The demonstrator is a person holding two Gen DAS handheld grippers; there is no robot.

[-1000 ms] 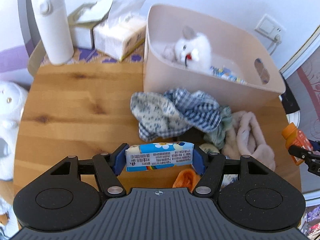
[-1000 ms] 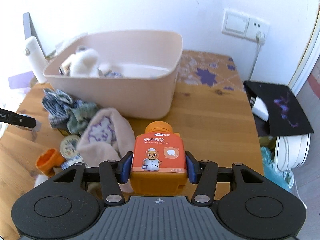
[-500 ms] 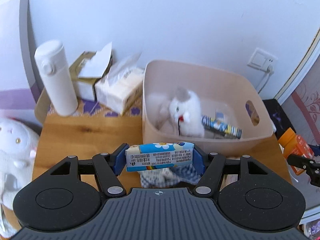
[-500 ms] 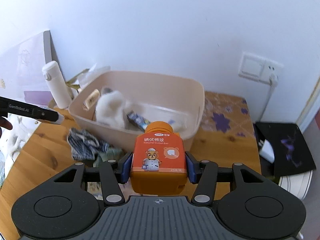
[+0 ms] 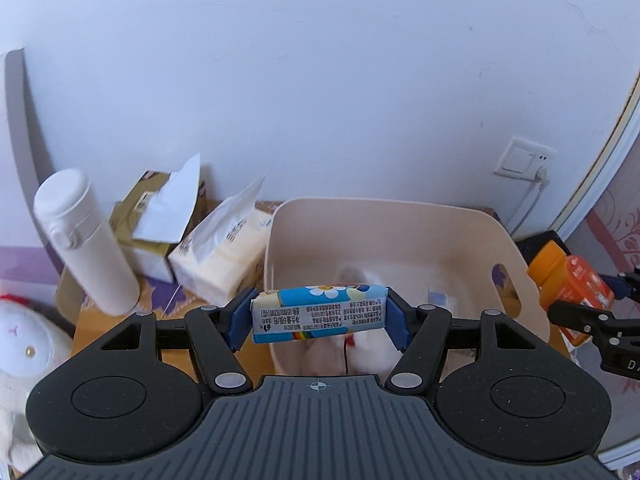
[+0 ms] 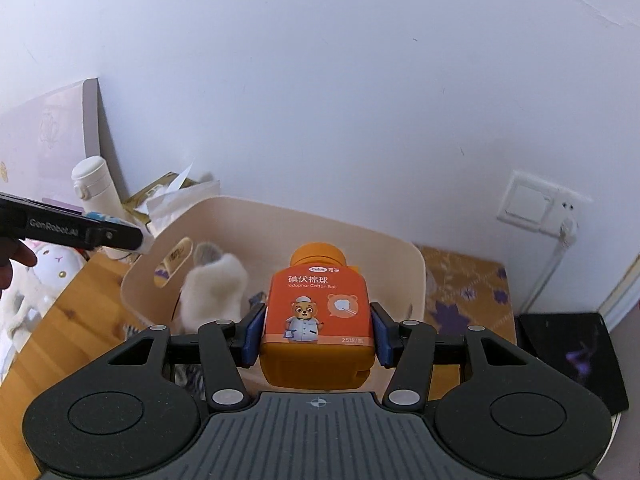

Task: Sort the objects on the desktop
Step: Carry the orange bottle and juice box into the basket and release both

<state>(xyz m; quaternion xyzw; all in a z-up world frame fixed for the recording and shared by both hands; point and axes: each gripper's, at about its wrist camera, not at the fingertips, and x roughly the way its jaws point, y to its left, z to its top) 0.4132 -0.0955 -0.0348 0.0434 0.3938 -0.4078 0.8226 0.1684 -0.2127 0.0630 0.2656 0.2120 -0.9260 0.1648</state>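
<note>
My left gripper [image 5: 318,316] is shut on a blue tissue packet [image 5: 320,312] and holds it in the air over the near left rim of the beige bin [image 5: 400,210]. My right gripper [image 6: 318,330] is shut on an orange cotton-ball bottle [image 6: 318,320], held above the bin's near right side [image 6: 418,276]. The bottle also shows in the left wrist view [image 5: 568,284]. A white plush cat [image 6: 214,292] lies inside the bin. The left gripper shows in the right wrist view [image 6: 136,236] at the bin's left end.
A white flask [image 5: 86,242] and two tissue boxes [image 5: 218,256] stand left of the bin by the wall. A white plush toy [image 5: 24,344] sits at the far left. A wall socket [image 6: 536,208] with a cable is right. A black pouch [image 6: 576,356] lies right of the table.
Both grippers have risen and tilted up, holding their objects, and moved toward the bin. The cloths on the table have dropped out of view.
</note>
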